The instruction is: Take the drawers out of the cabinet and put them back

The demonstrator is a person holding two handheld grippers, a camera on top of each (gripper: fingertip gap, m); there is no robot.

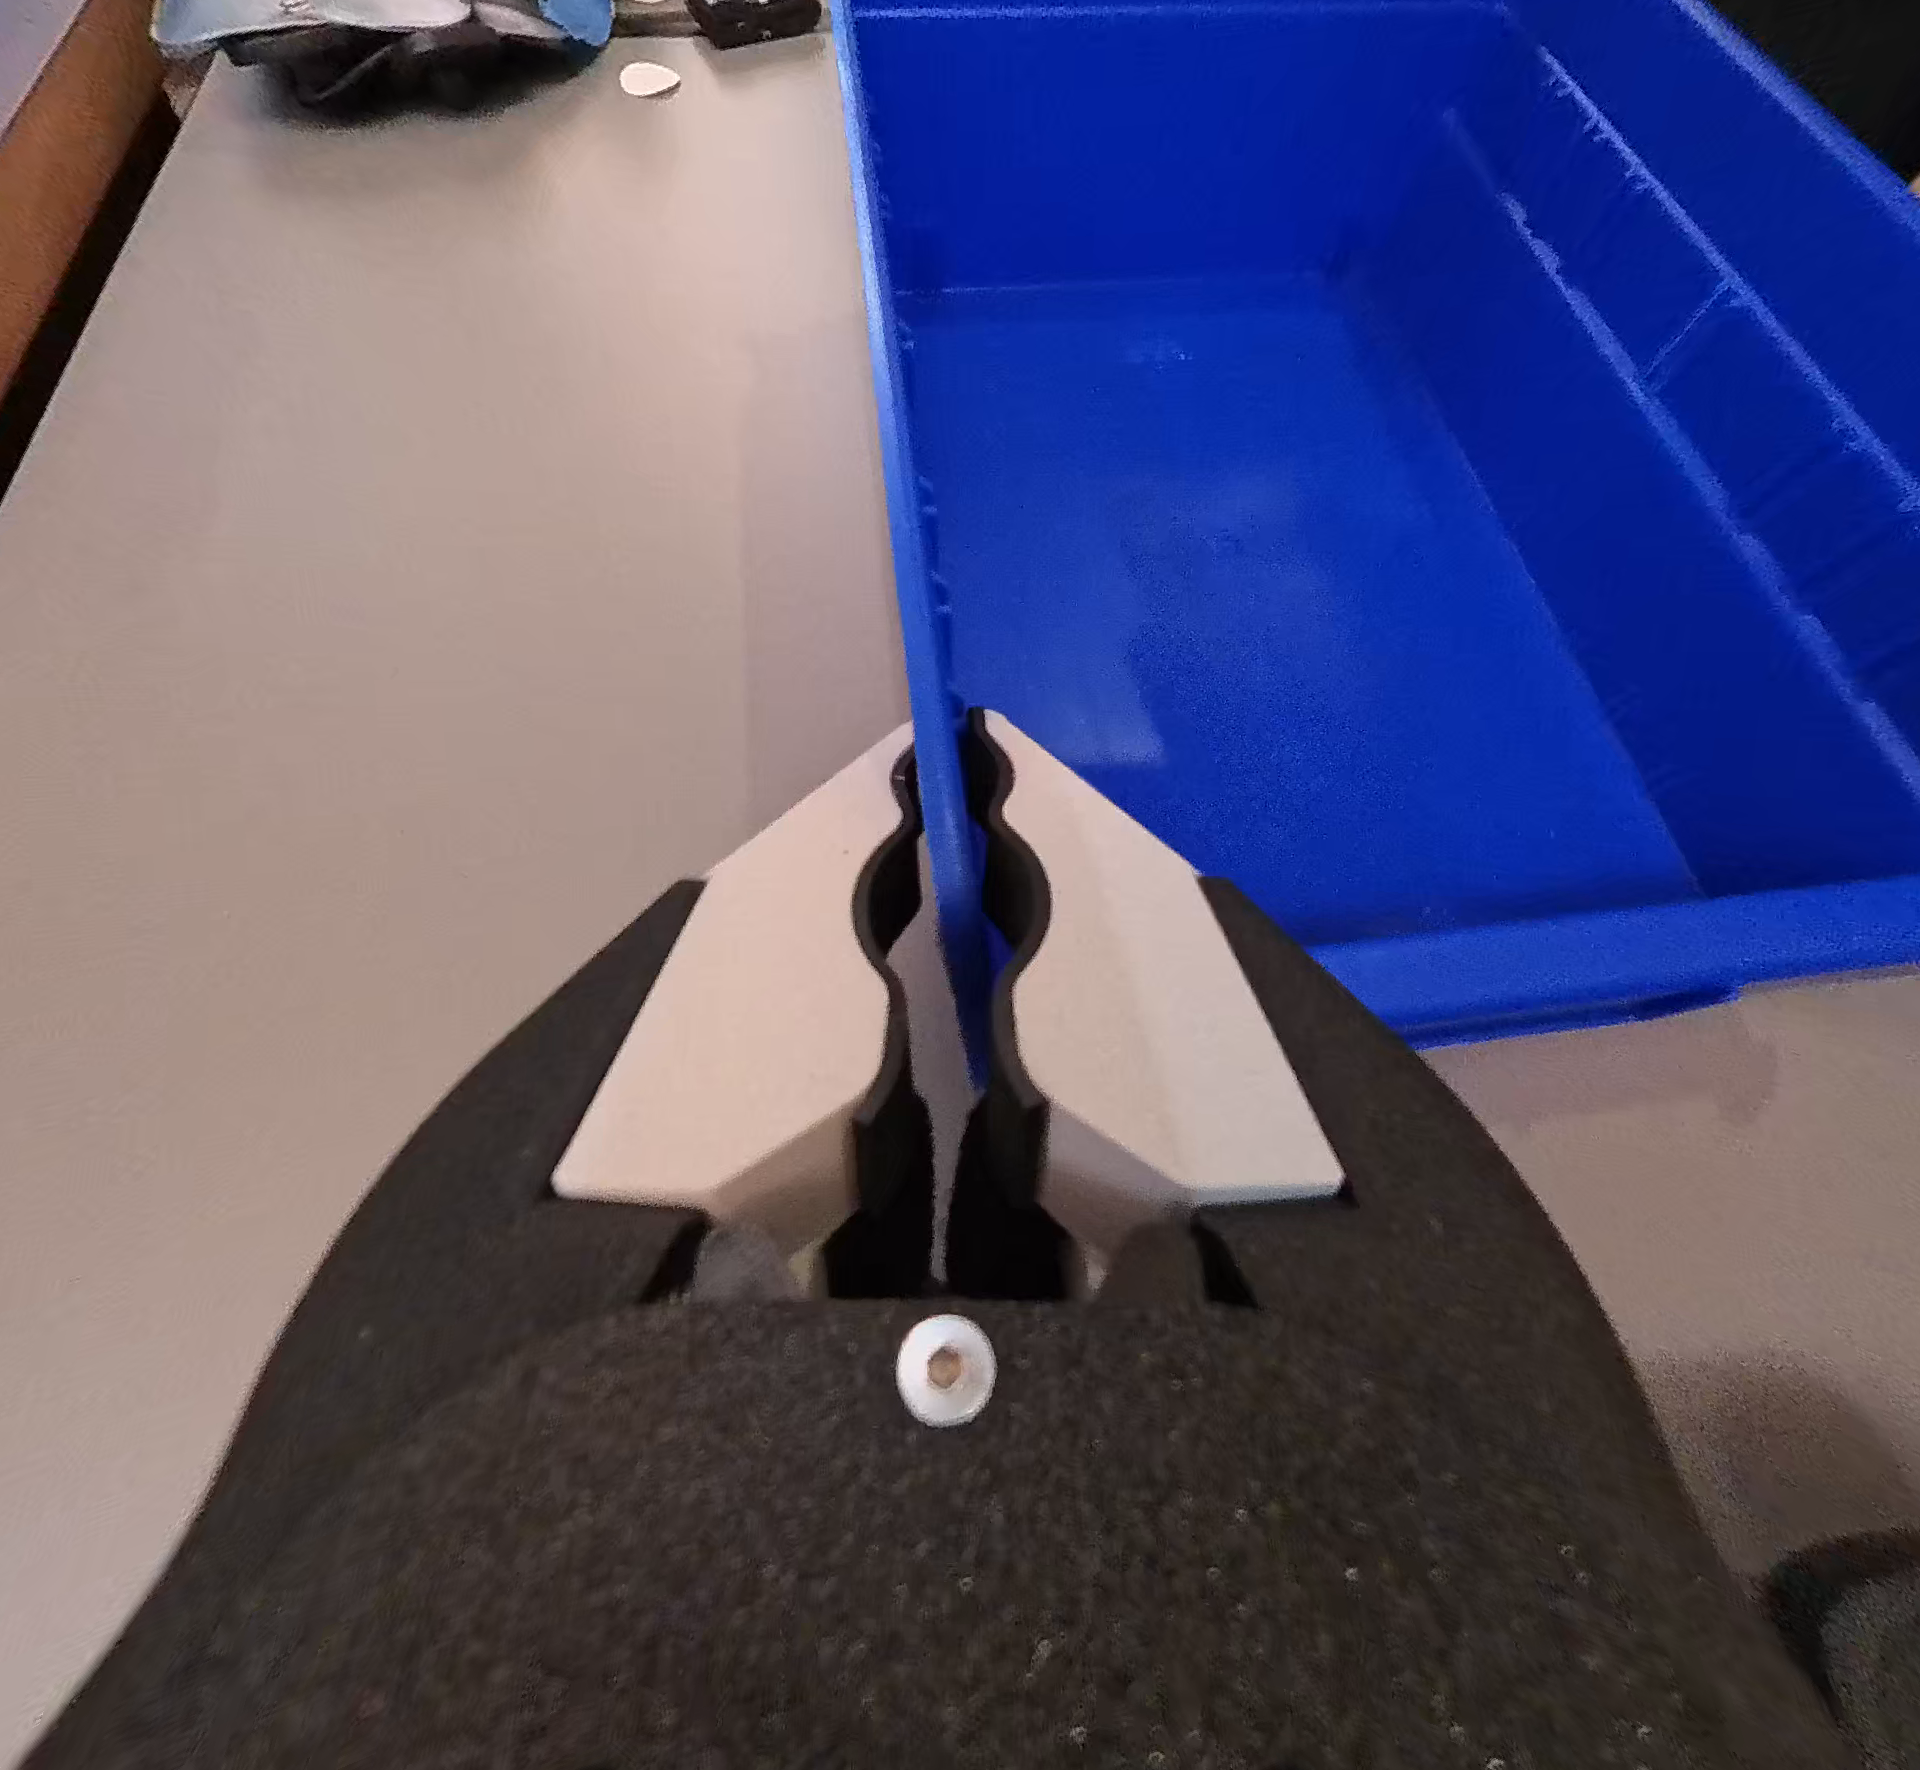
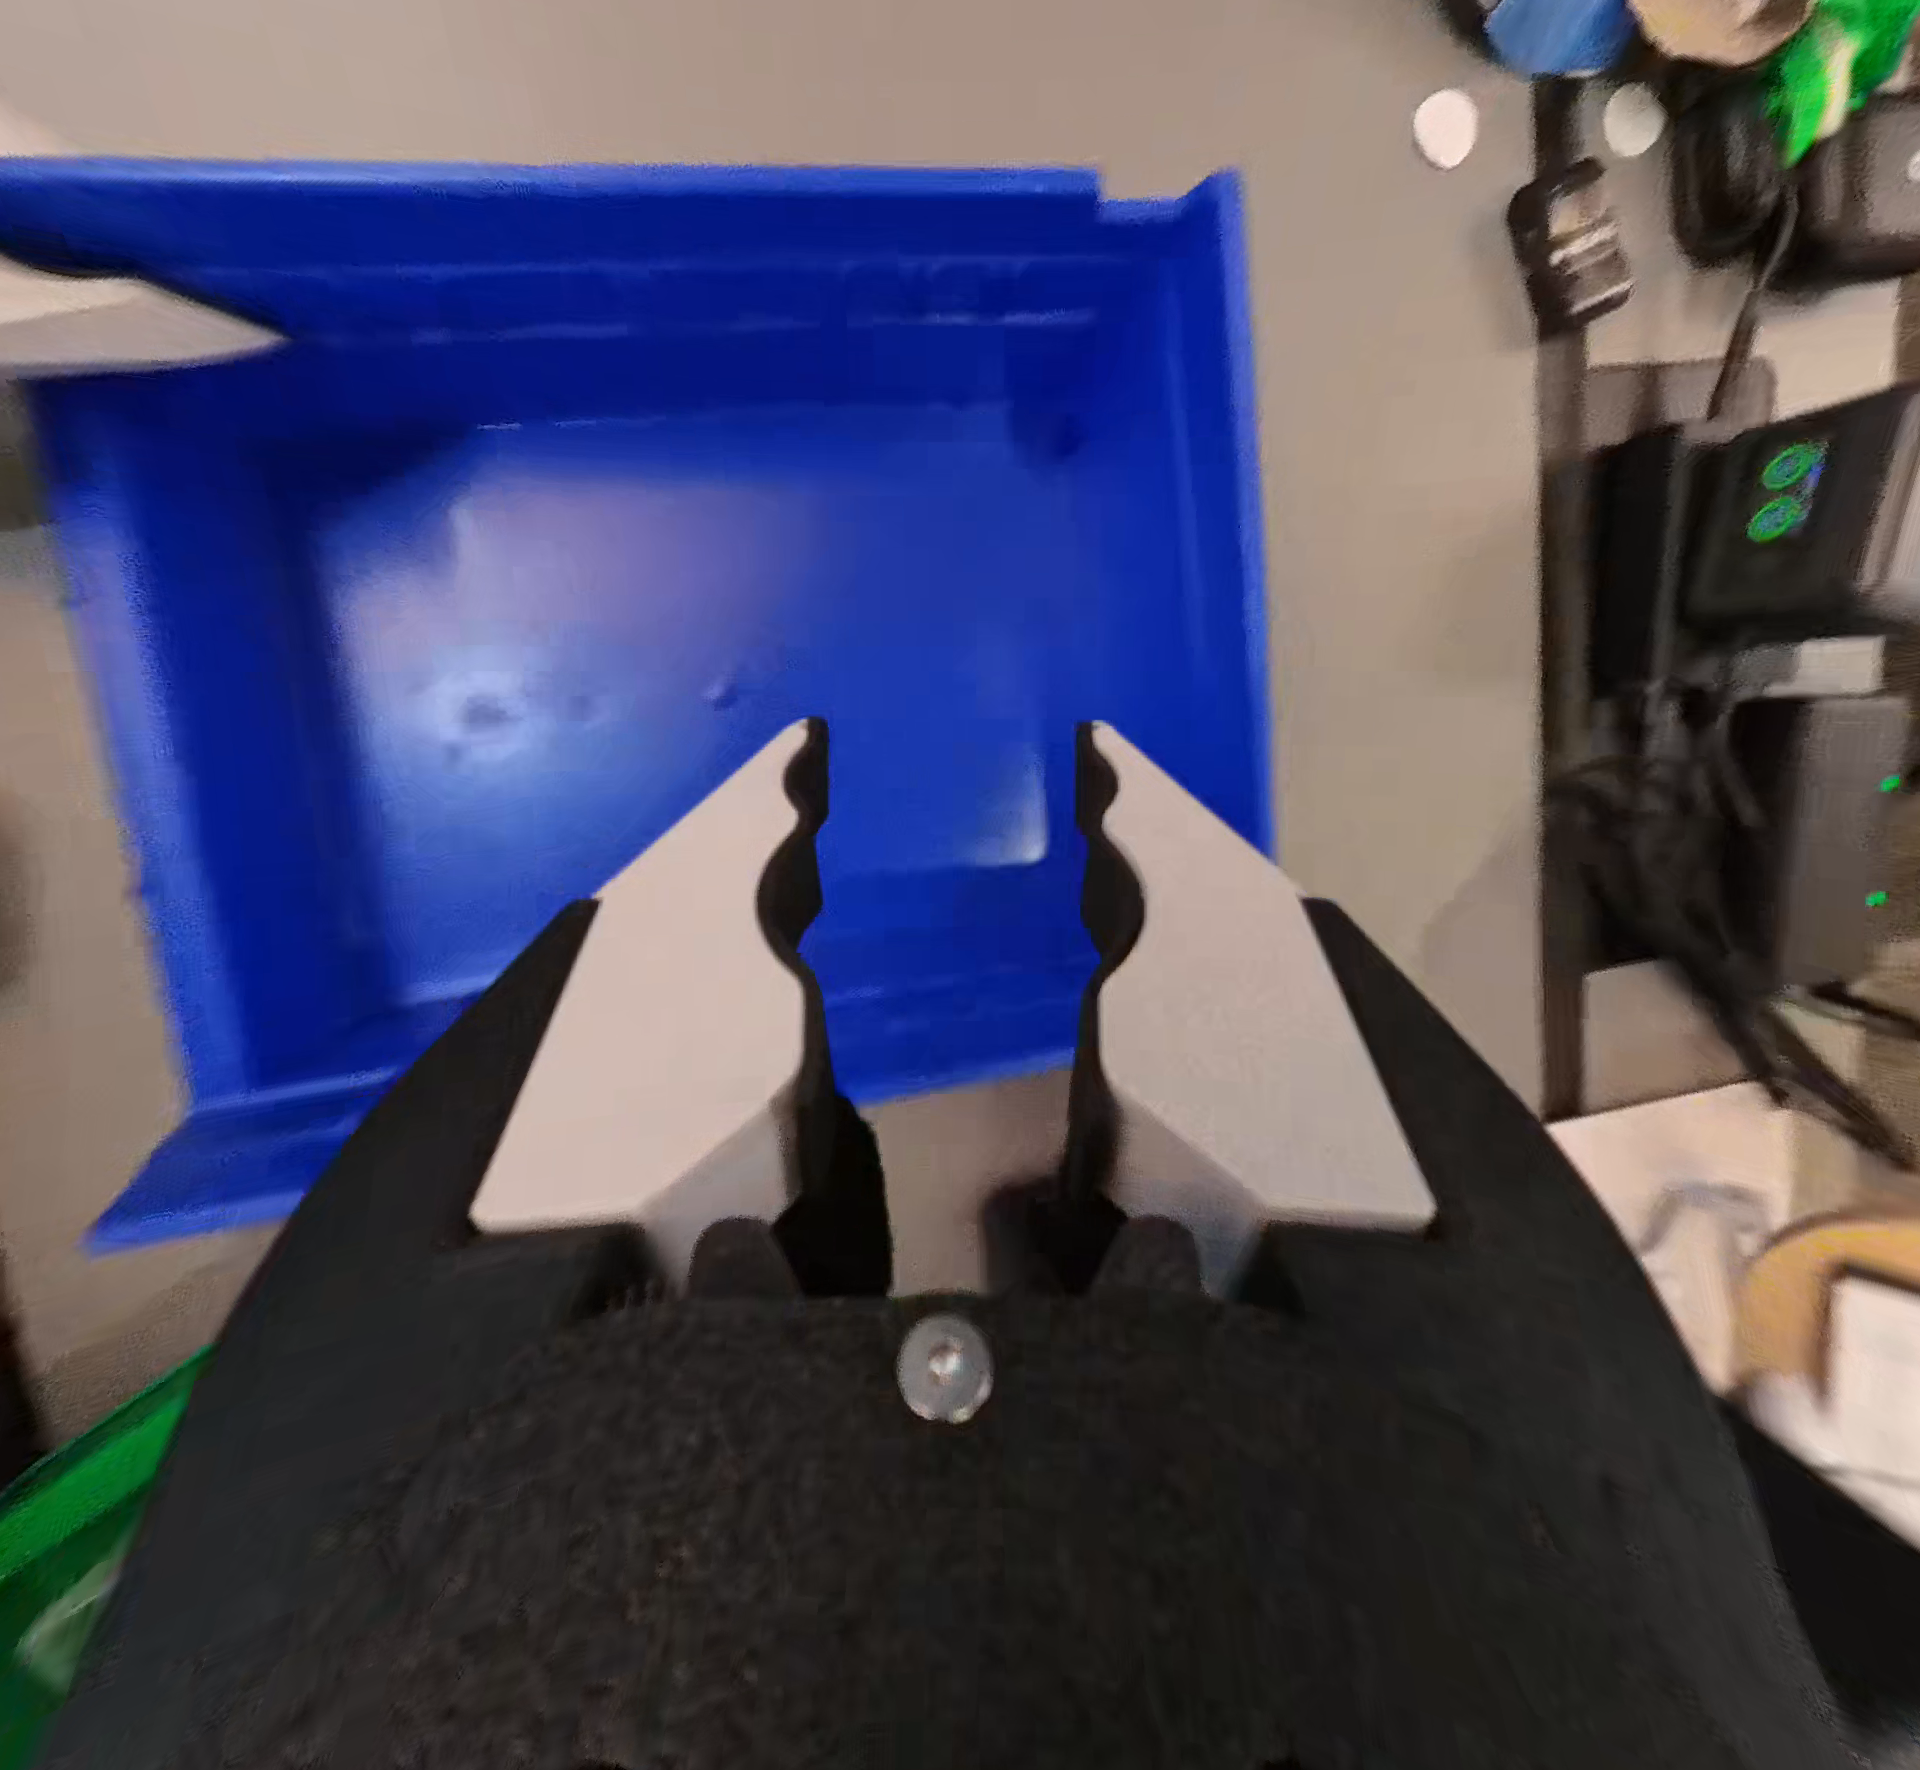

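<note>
Left gripper (image 1: 943, 754): black-and-white two-finger tool, lower centre of frame, clamped on the left side wall of the blue plastic drawer (image 1: 1278, 567).
Right gripper (image 2: 948, 733): fingers spread, holding nothing, hovering over the drawer's near right corner.
Drawer: on the grey table (image 1: 447, 515), out of the cabinet; long axis runs away from the left gripper, which is nearer.
Contents: none visible.

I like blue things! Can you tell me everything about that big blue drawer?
The blue drawer is a rectangular, open-topped box of what looks like plastic, and it is empty. It sits out on the grey table. The left tongs pinch its side wall near a corner. The right tongs hover open above it.
</note>
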